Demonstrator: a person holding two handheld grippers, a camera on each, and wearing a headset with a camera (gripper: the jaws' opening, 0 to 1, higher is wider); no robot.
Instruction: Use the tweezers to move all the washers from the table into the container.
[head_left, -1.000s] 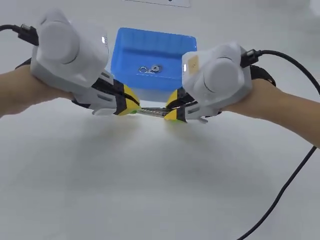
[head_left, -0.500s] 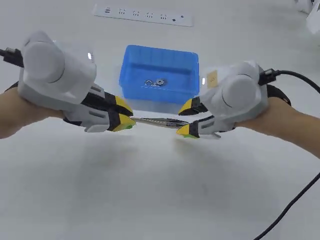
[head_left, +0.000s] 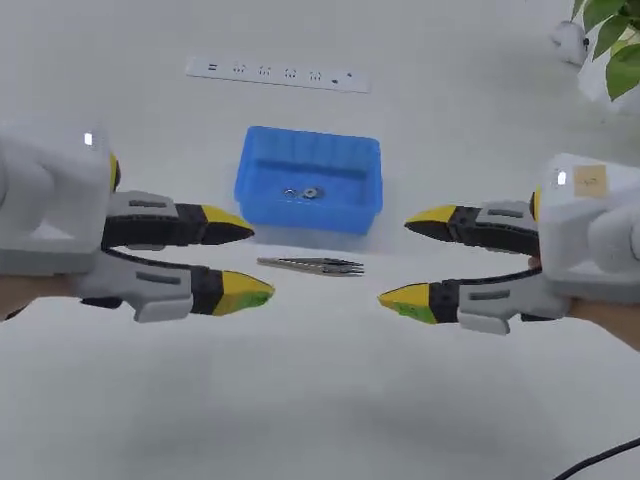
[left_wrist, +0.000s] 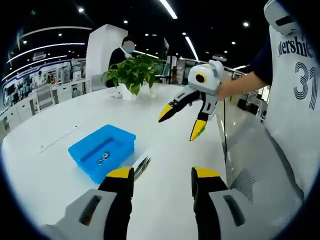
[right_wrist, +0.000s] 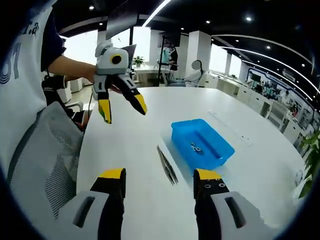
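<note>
Left tongs (head_left: 260, 260) and right tongs (head_left: 395, 260): both with jaws apart, holding nothing. Tweezers (head_left: 310, 265) lie on the desk (head_left: 320, 400) between them, just before the blue container (head_left: 310, 140), where the washers (head_left: 301, 193) rest. Judged the closing step; any further washer calls for picking up the tweezers first.

Only readable stuff is on the person's white jersey (left_wrist: 295, 85) in the left gripper view: dark letters "ershie" across the chest, cut off at both ends, with a big "31" underneath. The little yellow sticker (head_left: 591, 180) on the right tongs (head_left: 393, 260) housing has print that's too small to read.
</note>
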